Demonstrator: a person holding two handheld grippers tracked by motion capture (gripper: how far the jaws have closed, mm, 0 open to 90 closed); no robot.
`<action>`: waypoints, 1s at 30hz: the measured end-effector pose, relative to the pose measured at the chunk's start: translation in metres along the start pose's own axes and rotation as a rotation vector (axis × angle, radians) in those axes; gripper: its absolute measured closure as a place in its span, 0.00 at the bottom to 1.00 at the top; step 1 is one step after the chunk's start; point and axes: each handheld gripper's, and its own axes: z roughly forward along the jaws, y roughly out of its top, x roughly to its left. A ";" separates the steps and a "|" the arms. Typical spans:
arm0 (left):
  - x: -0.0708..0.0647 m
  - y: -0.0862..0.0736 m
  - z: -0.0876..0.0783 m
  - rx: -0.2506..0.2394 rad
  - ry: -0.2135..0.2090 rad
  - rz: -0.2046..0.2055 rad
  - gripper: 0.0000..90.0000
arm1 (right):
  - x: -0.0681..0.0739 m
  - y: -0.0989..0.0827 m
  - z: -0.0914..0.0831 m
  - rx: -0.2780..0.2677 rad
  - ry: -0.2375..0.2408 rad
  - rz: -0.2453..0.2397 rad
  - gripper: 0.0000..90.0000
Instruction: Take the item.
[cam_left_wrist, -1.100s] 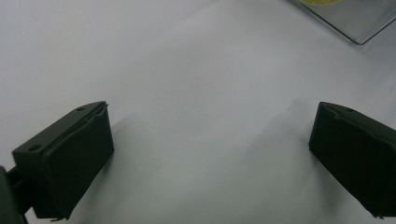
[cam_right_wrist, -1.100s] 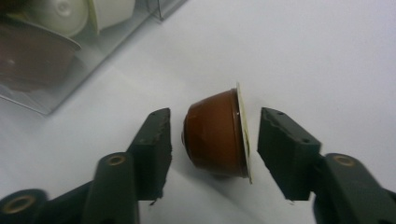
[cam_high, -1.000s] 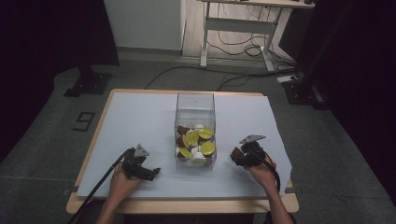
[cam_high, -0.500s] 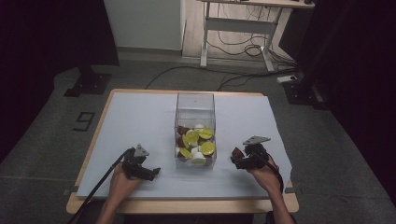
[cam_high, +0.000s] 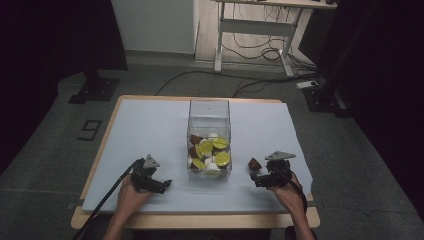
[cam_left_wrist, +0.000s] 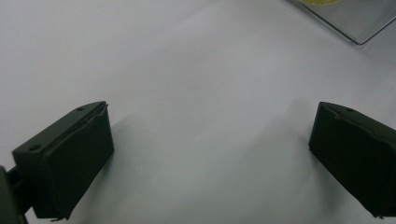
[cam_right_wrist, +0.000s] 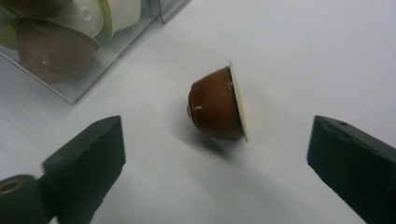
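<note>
One brown capsule (cam_right_wrist: 217, 103) lies on its side just ahead of the wide-spread right gripper (cam_right_wrist: 215, 158), outside the part-filled clear box (cam_high: 209, 140); the left gripper (cam_left_wrist: 210, 163) gapes empty.

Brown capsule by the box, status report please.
Both tongs open: left, right. Brown capsule on its side on the table, ahead of the right tongs, untouched. Nothing between them.
</note>
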 end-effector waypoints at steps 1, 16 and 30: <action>0.000 0.000 0.000 0.001 0.001 0.001 0.00 | 0.001 -0.002 0.001 0.005 -0.003 0.003 0.00; 0.000 0.000 0.000 0.000 0.002 0.000 0.00 | 0.004 -0.022 0.021 0.129 0.011 -0.023 0.00; 0.000 0.000 0.000 0.000 0.002 0.001 0.00 | 0.003 -0.026 0.024 0.126 0.031 -0.013 0.00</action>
